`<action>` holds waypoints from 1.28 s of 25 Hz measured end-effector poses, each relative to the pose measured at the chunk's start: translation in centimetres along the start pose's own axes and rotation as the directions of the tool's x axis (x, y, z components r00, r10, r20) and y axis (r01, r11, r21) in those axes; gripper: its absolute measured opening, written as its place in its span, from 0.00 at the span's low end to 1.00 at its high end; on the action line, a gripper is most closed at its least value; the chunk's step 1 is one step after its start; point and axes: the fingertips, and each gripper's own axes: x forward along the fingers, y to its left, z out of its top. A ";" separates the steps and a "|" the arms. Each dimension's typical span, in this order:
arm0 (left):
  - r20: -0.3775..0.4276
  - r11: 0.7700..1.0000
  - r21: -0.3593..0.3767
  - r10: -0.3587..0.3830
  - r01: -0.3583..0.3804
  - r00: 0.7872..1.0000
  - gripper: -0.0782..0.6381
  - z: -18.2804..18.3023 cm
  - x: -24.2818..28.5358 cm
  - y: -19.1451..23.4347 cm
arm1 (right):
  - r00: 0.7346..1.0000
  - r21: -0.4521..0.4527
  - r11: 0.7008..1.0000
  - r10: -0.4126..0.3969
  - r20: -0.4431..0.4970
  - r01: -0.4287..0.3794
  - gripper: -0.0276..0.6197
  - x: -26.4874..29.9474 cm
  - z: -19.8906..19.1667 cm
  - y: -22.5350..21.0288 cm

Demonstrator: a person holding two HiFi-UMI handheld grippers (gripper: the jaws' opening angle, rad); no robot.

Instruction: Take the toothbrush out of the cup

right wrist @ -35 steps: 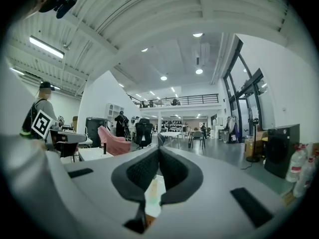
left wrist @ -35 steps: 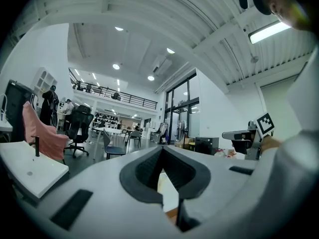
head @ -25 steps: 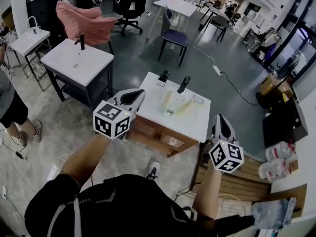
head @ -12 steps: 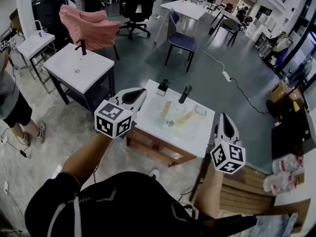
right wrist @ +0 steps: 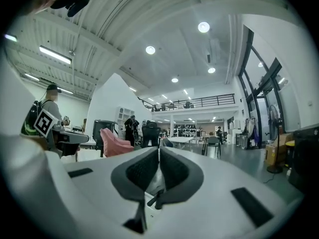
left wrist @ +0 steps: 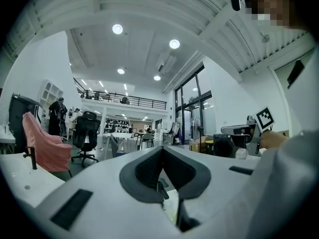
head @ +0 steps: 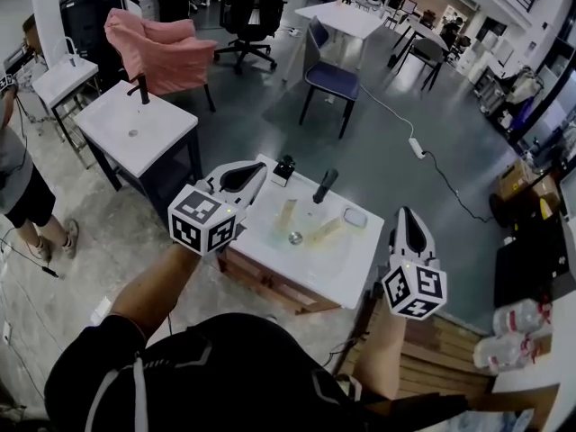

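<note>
Grey floor runs through a large open workshop with high windows and a railed mezzanine. At its middle stands a white surface (head: pixel 342 273) with a shallow basin set into it. Beyond this surface and to its left is a second white sink stand (head: pixel 153 138). Farther behind are a chair draped in pink cloth (head: pixel 162 52), a black office chair (head: pixel 247 7) and a blue chair (head: pixel 331 75). A person (head: pixel 18 178) stands at the frame's left edge, well away from the surface. The left hand-held gripper (head: pixel 259 169) hangs over the surface's near left corner, clenched, with nothing between its jaws. The right hand-held gripper (head: pixel 407 214) hangs off the right edge, its jaws drawn together on nothing. Each carries a cube printed with black-and-white square markers, the only print that can be made out. A black faucet (head: pixel 322 185) rises at the surface's far edge. Just left of it sits a small dark cup (head: pixel 284 167), too small to show a toothbrush. A pale dish (head: pixel 355 216) lies to the faucet's right, and the drain (head: pixel 295 238) marks the basin's middle.
</note>
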 end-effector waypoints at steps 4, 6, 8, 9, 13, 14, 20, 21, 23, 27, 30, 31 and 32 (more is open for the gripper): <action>0.032 1.000 -0.004 0.022 -0.022 0.999 0.12 0.3 2.0 -0.6 | 1.000 -0.004 1.000 0.031 0.006 -0.030 0.07 1.0 -0.3 -1.7; 0.062 0.999 -0.016 0.029 -0.028 0.998 0.12 0.5 2.8 -1.0 | 0.999 -0.008 0.999 0.037 0.002 -0.037 0.07 1.4 -0.6 -2.8; 0.069 0.999 -0.020 0.042 -0.041 0.997 0.12 0.5 3.8 -1.3 | 0.999 -0.013 0.999 0.048 0.000 -0.048 0.07 1.7 -0.8 -3.8; 0.064 0.999 -0.021 0.048 -0.047 0.997 0.12 0.4 4.4 -1.5 | 0.998 -0.015 0.998 0.057 0.002 -0.057 0.07 1.8 -1.0 -4.2; 0.036 0.999 -0.018 0.049 -0.049 0.998 0.12 -1.0 6.2 -2.2 | 0.994 -0.012 0.994 0.107 -0.003 -0.107 0.11 2.5 -2.2 -5.2; 0.030 0.999 -0.012 0.046 -0.046 0.998 0.12 -1.3 6.5 -2.4 | 0.994 -0.007 0.994 0.113 -0.007 -0.113 0.11 2.7 -2.6 -5.6; -0.013 0.998 0.001 0.063 -0.063 0.998 0.12 -3.1 8.0 -2.1 | 0.993 0.024 0.992 0.121 -0.017 -0.120 0.12 4.0 -3.9 -7.0; -0.017 0.998 0.000 0.068 -0.068 0.998 0.12 -3.4 8.2 -1.8 | 0.992 0.022 0.992 0.121 -0.021 -0.121 0.13 4.2 -4.1 -6.9; -0.025 0.997 -0.012 0.070 -0.070 0.997 0.12 -4.1 8.7 -1.1 | 0.993 0.022 0.994 0.111 -0.030 -0.111 0.13 4.6 -4.6 -6.8; -0.035 0.999 -0.025 0.026 -0.026 0.999 0.12 -5.1 9.5 0.1 | 0.996 0.046 0.996 0.076 -0.040 -0.074 0.13 5.9 -5.5 -6.4; -0.010 0.999 -0.030 0.026 -0.027 1.000 0.12 -5.6 9.9 1.8 | 0.998 0.060 0.997 0.057 -0.041 -0.055 0.13 6.9 -6.0 -6.1; -0.010 0.999 -0.039 0.028 -0.028 1.000 0.12 -5.8 10.1 2.5 | 0.998 0.065 0.997 0.048 -0.043 -0.045 0.13 7.3 -6.2 -5.9; -0.016 0.999 -0.042 0.022 -0.023 1.000 0.12 -6.0 10.2 3.1 | 0.998 0.068 0.997 0.038 -0.048 -0.035 0.14 7.6 -6.4 -5.7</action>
